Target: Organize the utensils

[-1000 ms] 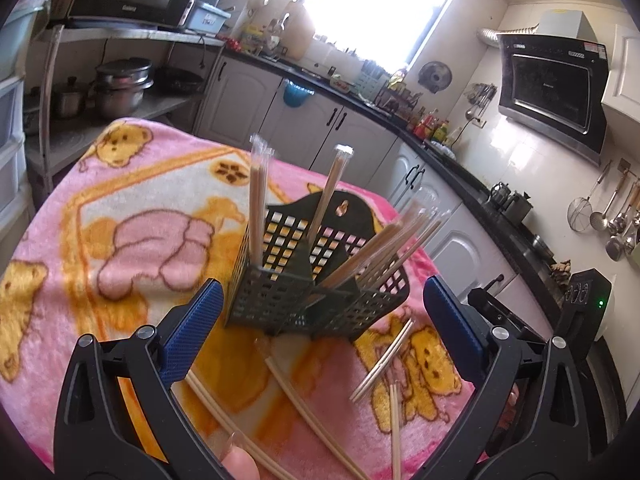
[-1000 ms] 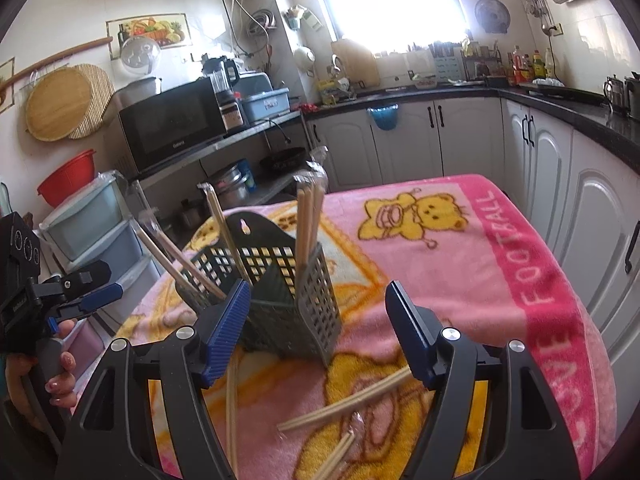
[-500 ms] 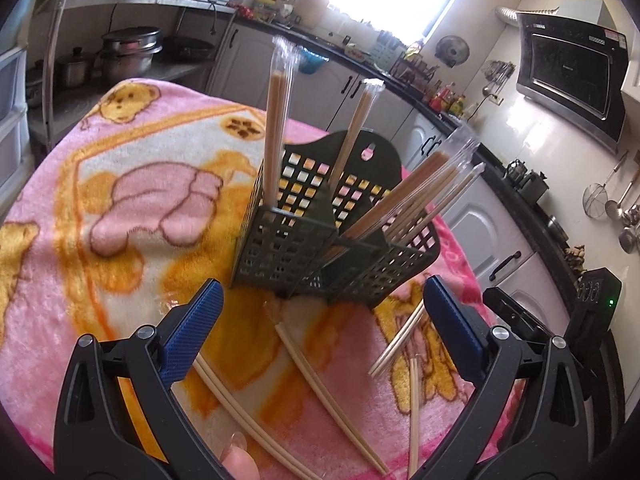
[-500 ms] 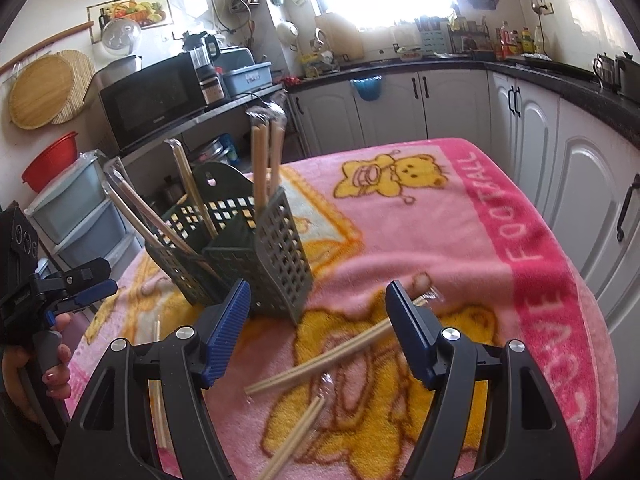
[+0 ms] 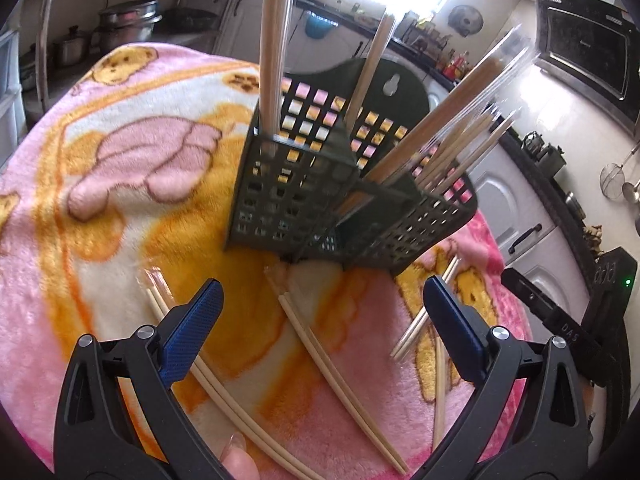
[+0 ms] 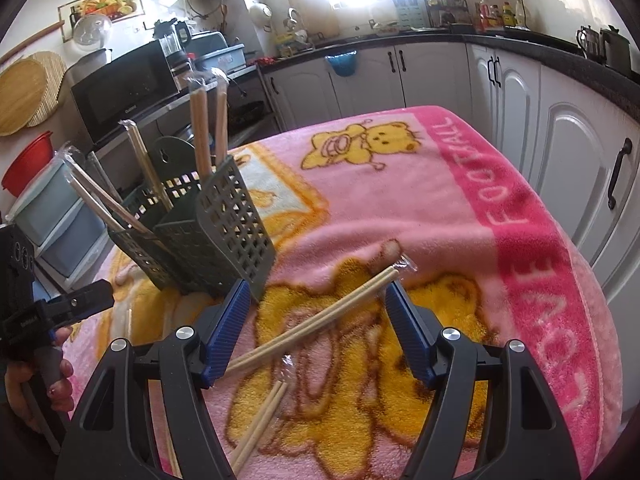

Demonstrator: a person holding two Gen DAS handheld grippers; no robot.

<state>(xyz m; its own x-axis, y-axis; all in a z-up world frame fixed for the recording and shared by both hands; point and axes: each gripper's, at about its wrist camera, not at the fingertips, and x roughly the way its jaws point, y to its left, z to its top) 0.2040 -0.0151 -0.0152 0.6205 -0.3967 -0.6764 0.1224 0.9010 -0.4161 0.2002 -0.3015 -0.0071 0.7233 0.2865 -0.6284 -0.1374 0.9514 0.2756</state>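
A dark green slotted utensil holder [image 5: 312, 200] [image 6: 216, 232] stands on the pink bear blanket [image 5: 120, 168] [image 6: 420, 208], with several wrapped chopstick pairs [image 5: 276, 44] [image 6: 204, 128] upright or leaning in it. Loose pairs lie flat in front of it. My left gripper [image 5: 324, 300] is open low over the blanket, and one loose pair [image 5: 336, 372] runs between its fingers underneath; another pair [image 5: 208, 372] passes under the left finger. My right gripper [image 6: 316, 300] is open, with a wrapped pair [image 6: 320, 320] lying on the blanket between its blue pads. A further pair [image 6: 260, 428] lies nearer.
Two more loose pairs [image 5: 424, 320] lie right of the holder. The other gripper's black body [image 5: 560, 320] [image 6: 72, 304] and a hand [image 6: 48, 376] show at the frame edges. The blanket drops off towards white cabinets [image 6: 580, 152] and stacked drawers [image 6: 52, 216].
Both grippers have sunk towards the blanket and tilted down. The holder has grown closer in the left view; in the right view the loose pair now lies between the pads. Jaw widths are unchanged.
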